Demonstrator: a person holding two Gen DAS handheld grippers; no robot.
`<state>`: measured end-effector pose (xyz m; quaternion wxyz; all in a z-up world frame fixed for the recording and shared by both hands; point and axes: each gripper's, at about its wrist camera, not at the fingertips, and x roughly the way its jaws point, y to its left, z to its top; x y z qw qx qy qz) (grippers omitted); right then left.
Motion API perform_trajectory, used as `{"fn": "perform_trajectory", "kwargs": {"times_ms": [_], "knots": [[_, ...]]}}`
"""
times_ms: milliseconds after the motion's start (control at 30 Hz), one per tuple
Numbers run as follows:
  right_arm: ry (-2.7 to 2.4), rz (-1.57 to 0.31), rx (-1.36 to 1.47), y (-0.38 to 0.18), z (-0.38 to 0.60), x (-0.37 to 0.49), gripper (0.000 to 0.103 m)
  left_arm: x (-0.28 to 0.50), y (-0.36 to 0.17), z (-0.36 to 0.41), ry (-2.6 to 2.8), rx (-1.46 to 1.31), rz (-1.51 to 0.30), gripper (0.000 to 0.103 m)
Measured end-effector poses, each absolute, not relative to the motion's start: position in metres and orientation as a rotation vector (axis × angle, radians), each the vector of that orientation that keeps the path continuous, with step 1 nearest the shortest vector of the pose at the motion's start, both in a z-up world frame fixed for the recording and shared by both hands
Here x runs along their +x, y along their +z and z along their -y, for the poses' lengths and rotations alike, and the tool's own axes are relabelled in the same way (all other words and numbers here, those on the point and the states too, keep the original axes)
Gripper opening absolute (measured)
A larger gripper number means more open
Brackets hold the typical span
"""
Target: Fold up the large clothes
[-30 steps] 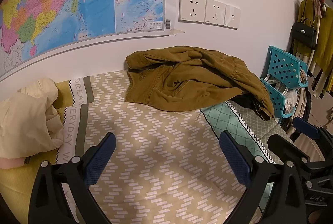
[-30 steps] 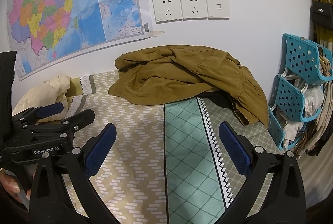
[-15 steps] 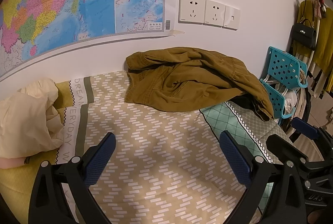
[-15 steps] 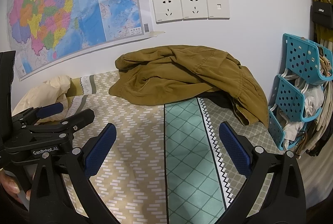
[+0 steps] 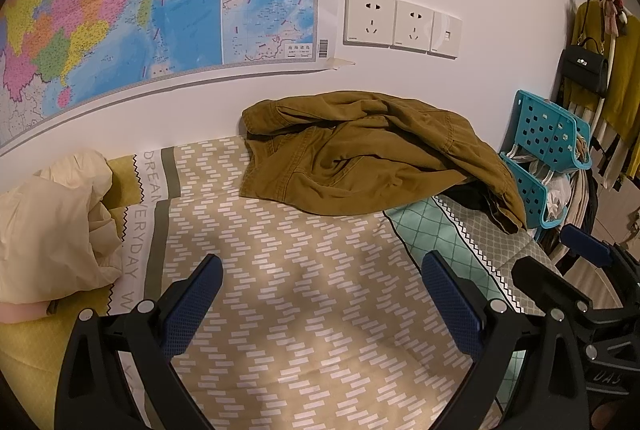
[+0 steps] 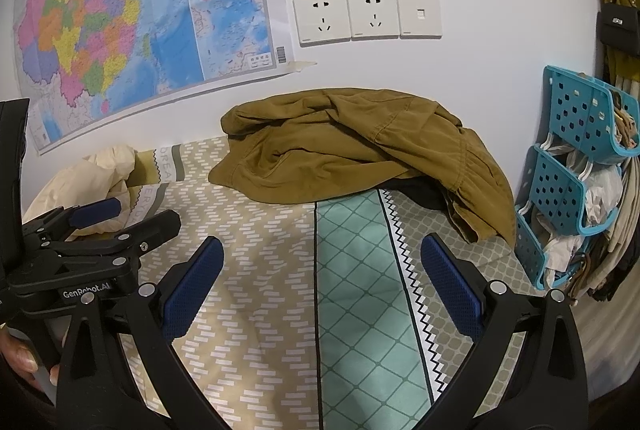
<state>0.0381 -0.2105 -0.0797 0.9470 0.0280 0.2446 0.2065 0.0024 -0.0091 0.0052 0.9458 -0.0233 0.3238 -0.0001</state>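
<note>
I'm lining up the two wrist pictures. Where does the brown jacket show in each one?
Left wrist: the brown jacket lies crumpled at upper centre on the bed, against the wall, beyond the open left gripper.
Right wrist: the jacket sits at centre, above the green stripe, beyond the open right gripper.
Shared landmark: the wall sockets directly above the jacket.
</note>
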Motion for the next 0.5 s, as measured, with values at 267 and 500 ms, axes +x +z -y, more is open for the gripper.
{"fn": "perform_trajectory", "kwargs": {"times_ms": [267,500], "knots": [[0.419,-0.495,0.059,-0.0800,0.2109,0.0382,0.097,0.0034,0.0063,0.0104,0.005,-0.049,-0.664,0.096],[0.421,-0.494,0.058,-0.0798,0.2118,0.0392,0.097,0.0034,0.0062,0.0106,0.005,-0.050,-0.663,0.096]]}}
